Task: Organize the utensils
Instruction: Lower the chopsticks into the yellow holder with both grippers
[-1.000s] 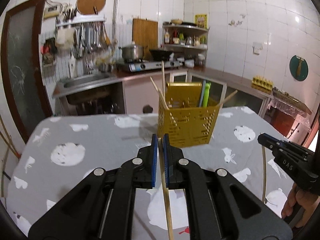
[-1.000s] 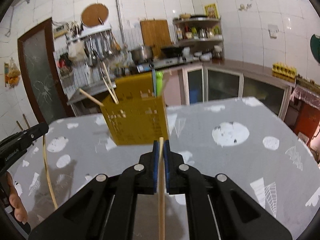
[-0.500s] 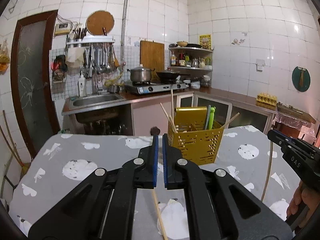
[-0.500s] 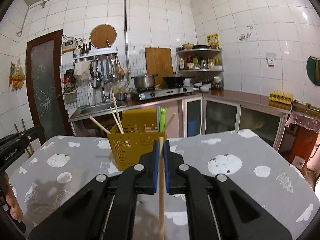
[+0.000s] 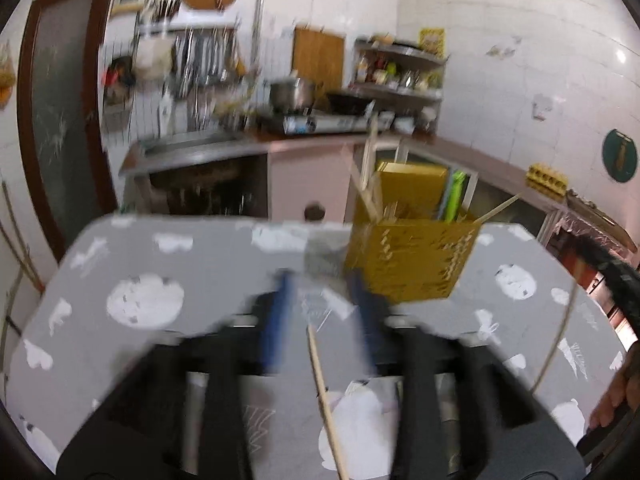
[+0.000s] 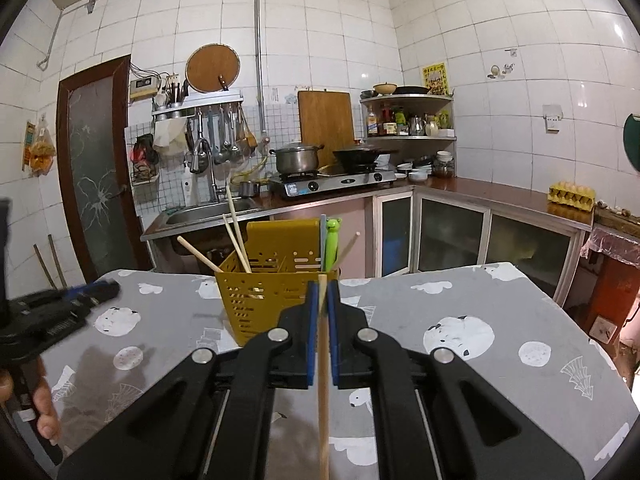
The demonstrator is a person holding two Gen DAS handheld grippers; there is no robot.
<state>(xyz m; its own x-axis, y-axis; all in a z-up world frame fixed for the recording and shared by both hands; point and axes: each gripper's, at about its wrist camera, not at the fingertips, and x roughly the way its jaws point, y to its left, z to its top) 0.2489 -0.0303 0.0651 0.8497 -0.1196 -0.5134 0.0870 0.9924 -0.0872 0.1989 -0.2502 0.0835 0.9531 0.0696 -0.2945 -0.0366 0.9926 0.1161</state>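
Note:
A yellow perforated utensil basket [image 5: 412, 256] [image 6: 272, 300] stands on the grey patterned table, with several wooden chopsticks and a green-handled utensil [image 6: 331, 244] upright in it. My left gripper [image 5: 319, 280] is blurred and its jaws are opening. A wooden chopstick [image 5: 326, 396] lies loose between them, touching neither pad, a little short of the basket. My right gripper [image 6: 322, 286] is shut on another chopstick [image 6: 322, 380], which runs back under the camera, and it points at the basket's front. The left gripper [image 6: 80, 296] shows at the left edge of the right wrist view.
The table [image 6: 500, 360] has a grey cloth with white prints. Behind it runs a kitchen counter with a sink [image 6: 208, 214], a stove with a pot [image 6: 298, 158] and a wok, and corner shelves. A person's hand [image 6: 44, 412] holds the left gripper.
The left jaws have come apart and let go of the chopstick, which now sits loose between them. The left view has tilted down and closer to the basket. The right gripper still holds its chopstick.

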